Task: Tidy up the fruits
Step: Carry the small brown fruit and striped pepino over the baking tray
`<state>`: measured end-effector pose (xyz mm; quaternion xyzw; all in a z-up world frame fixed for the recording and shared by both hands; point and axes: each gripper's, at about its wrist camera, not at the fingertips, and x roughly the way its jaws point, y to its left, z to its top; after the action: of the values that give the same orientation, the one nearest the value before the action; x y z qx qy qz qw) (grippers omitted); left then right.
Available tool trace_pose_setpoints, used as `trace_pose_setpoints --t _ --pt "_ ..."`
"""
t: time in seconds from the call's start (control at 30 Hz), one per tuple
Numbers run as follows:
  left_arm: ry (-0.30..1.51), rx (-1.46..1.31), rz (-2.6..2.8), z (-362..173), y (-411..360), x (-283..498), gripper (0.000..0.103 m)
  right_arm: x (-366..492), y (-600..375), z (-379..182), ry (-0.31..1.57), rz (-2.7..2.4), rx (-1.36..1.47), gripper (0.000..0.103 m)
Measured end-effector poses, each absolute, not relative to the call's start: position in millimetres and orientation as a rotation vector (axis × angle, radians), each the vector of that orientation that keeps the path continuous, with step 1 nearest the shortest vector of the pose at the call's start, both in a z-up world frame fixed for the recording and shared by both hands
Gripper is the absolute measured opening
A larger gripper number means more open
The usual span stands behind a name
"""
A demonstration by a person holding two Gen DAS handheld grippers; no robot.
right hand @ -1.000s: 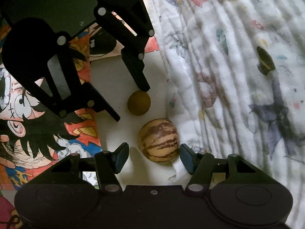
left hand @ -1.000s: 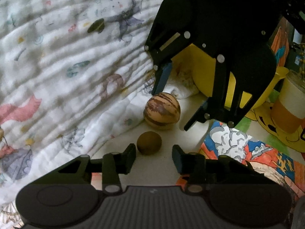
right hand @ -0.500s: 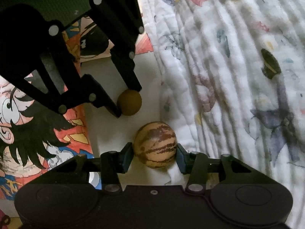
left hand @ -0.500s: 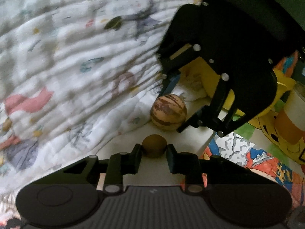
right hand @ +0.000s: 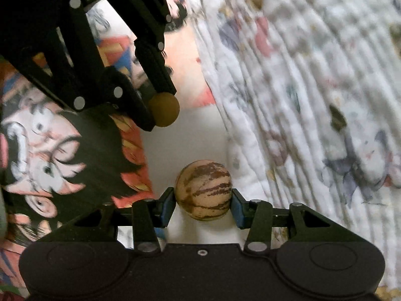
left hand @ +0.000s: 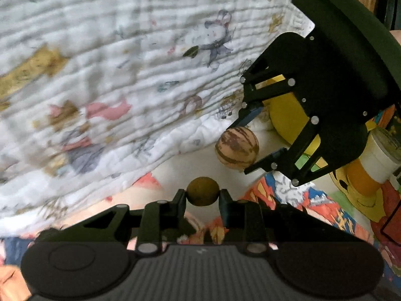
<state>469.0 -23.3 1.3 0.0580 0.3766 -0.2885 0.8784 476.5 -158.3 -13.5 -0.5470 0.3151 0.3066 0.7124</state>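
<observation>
Jaws clamp both fruits, left gripper on brown ball, right gripper on striped melon; only left view shows yellow bowl.

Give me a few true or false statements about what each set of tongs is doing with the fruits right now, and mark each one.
1. The left tongs are closed on the small brown fruit. True.
2. The right tongs are empty. False: they grip the striped round fruit on both sides.
3. The striped fruit is bigger than the small brown one. True.
4. Both fruits sit inside the yellow container. False: each is held in tongs, outside it.
5. A white printed blanket lies beside the fruits. True.
</observation>
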Motion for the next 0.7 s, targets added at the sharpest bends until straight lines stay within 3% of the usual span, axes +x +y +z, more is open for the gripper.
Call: trace_pose_setpoints --t 0.7 --pt "0.734 0.043 -0.591 45.0 4.3 333.6 0.031 326.4 -145.3 26.3 0.466 0.804 -1.047 0.048"
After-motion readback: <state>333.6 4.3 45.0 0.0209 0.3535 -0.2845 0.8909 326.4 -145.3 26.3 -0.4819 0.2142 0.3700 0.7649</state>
